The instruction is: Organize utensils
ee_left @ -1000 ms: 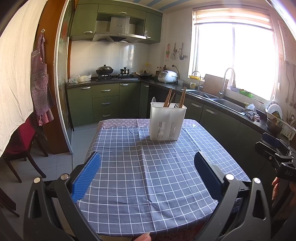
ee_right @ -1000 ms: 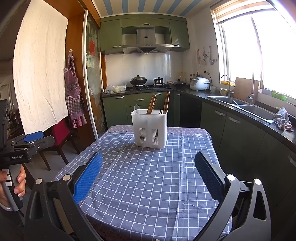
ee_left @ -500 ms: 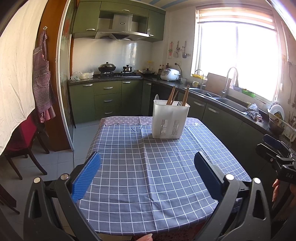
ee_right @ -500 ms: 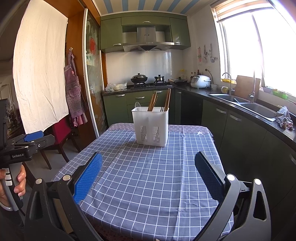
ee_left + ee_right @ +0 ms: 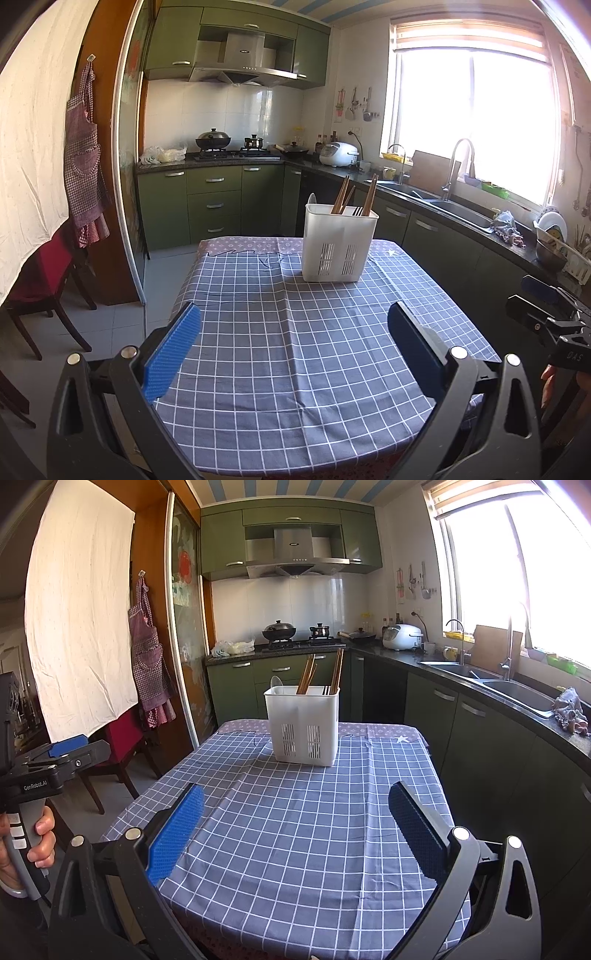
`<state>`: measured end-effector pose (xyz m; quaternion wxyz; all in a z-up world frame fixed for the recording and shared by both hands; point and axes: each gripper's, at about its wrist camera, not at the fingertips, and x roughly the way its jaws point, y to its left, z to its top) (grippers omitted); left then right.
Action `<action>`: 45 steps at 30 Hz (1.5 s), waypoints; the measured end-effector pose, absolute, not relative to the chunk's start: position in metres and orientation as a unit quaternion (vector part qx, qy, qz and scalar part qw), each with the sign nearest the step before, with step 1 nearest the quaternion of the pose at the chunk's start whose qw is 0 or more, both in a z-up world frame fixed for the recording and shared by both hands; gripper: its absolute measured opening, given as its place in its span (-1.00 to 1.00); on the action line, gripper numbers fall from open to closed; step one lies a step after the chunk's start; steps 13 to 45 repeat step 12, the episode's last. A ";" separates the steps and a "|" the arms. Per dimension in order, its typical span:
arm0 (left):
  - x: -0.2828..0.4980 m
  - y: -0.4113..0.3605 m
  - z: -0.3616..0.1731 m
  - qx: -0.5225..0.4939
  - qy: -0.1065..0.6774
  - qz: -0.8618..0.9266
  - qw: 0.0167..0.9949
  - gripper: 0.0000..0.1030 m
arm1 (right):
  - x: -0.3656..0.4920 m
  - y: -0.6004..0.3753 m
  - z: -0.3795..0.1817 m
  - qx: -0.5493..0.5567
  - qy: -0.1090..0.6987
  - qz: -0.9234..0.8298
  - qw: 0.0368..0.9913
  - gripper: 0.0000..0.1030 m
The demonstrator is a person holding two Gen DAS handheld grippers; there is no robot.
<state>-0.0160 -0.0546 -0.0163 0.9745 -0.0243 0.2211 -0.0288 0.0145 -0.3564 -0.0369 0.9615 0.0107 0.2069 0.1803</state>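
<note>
A white plastic utensil holder (image 5: 338,247) stands at the far end of the table with the blue checked cloth (image 5: 295,350); it also shows in the right wrist view (image 5: 303,725). Wooden chopsticks (image 5: 341,195) and a white spoon (image 5: 312,199) stick out of it, as do the chopsticks (image 5: 306,674) in the right wrist view. My left gripper (image 5: 293,343) is open and empty over the near edge of the table. My right gripper (image 5: 295,825) is open and empty, also over the near edge. Both are far from the holder.
Green cabinets and a dark counter with a sink (image 5: 458,214) run along the right. A stove with pots (image 5: 229,146) is at the back. A red chair (image 5: 40,280) stands left of the table. A dish rack (image 5: 557,247) sits on the counter at right.
Both grippers have drawn back from the table and tilted up a little; the holder looks smaller and farther. Both stay open and empty.
</note>
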 end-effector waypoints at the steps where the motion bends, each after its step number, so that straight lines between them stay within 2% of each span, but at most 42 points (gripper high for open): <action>1: -0.015 -0.054 -0.017 -0.023 0.222 -0.026 0.974 0.87 | 0.015 -0.356 -0.038 0.011 0.209 0.181 0.961 0.91; 12: 0.040 -0.047 -0.050 -0.008 0.277 -0.004 0.961 0.87 | 0.053 -0.352 -0.061 0.002 0.245 0.159 0.956 0.91; 45: 0.040 -0.047 -0.050 -0.008 0.277 -0.004 0.961 0.87 | 0.053 -0.352 -0.061 0.002 0.245 0.159 0.956 0.91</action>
